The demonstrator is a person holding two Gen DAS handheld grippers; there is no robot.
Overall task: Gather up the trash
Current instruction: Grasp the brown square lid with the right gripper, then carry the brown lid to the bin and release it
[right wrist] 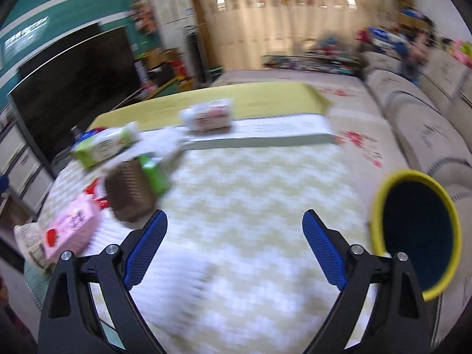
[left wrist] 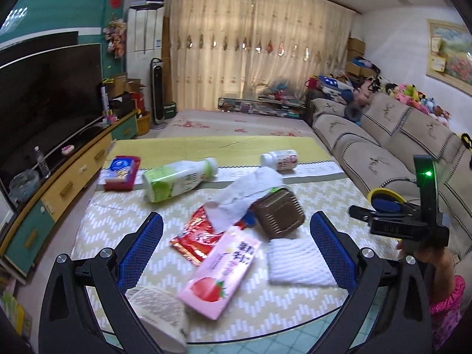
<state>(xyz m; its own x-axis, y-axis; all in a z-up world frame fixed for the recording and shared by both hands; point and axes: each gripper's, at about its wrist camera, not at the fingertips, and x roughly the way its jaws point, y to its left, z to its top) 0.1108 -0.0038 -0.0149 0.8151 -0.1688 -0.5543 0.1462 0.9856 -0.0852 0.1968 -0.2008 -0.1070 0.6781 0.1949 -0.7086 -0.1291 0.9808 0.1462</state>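
Trash lies on the cloth-covered table (left wrist: 265,315): a pink strawberry carton (left wrist: 219,271), a red foil wrapper (left wrist: 196,237), a crumpled white tissue (left wrist: 250,194), a brown ribbed box (left wrist: 278,214), a green-and-white bottle (left wrist: 177,178), a small white bottle (left wrist: 280,159) and a folded white cloth (left wrist: 298,262). My left gripper (left wrist: 236,236) is open above the carton and wrapper. My right gripper (right wrist: 234,236) is open and empty over bare cloth; it also shows in the left wrist view (left wrist: 365,214). A yellow-rimmed bin (right wrist: 416,236) stands at the table's right edge.
A red-and-blue packet (left wrist: 121,172) lies at the table's far left. A pale paper bag (left wrist: 159,315) sits at the near left edge. A TV (left wrist: 47,94) on a cabinet stands left, a sofa (left wrist: 383,141) right.
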